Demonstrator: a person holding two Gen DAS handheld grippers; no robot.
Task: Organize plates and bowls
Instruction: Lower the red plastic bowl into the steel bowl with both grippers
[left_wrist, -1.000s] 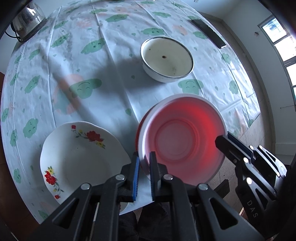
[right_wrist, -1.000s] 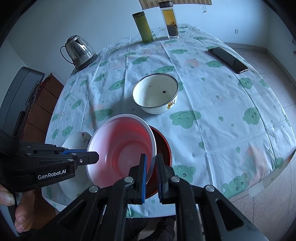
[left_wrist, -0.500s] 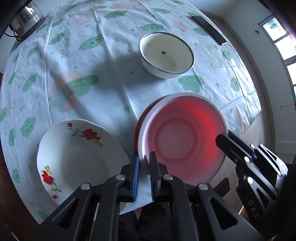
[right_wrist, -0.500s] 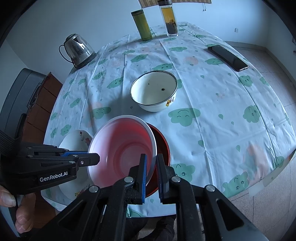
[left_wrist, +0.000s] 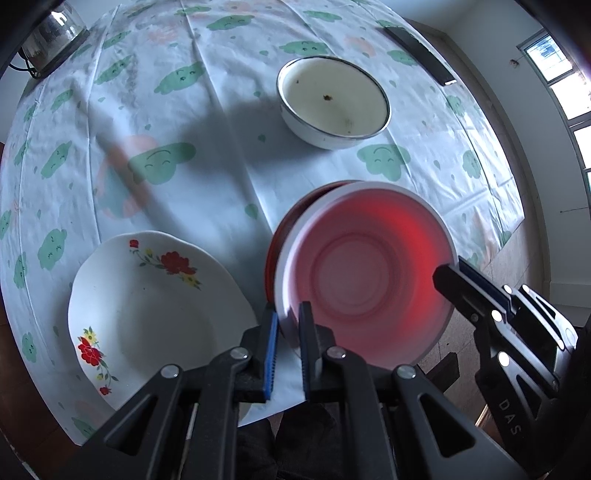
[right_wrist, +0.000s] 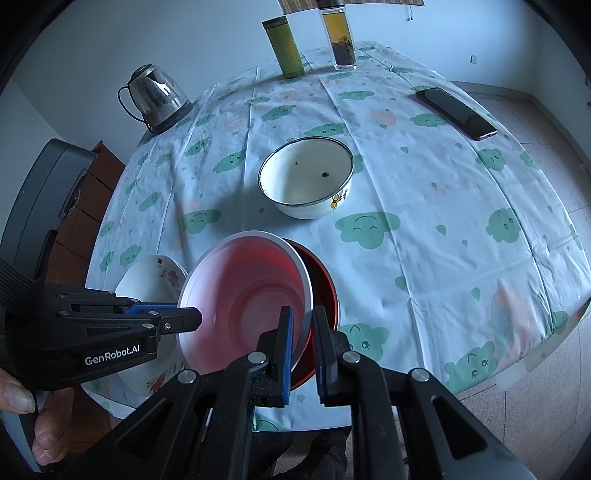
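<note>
The pink-tinted white plastic bowl (left_wrist: 364, 280) is held tilted above the dark red round plate (right_wrist: 323, 284), which lies on the surface near its front edge. The left gripper (left_wrist: 287, 325) is clamped on the bowl's near-left rim, with the rim pinched between its blue-lined fingers. The right gripper (right_wrist: 301, 325) is clamped on the opposite rim of the same bowl. Both grippers therefore carry the bowl together.

Landmark: the dark red round plate.
- Just left of it lies the white scalloped plate with red flower print (left_wrist: 147, 306), flat on the surface.
- Beyond it, toward the middle of the surface, stands the cream enamel bowl with a dark rim (right_wrist: 306, 177), upright and well apart.
- The surface carries a pale tablecloth printed with green clouds (right_wrist: 443, 206).

A hand (right_wrist: 26, 417) grips the left gripper's body.
</note>
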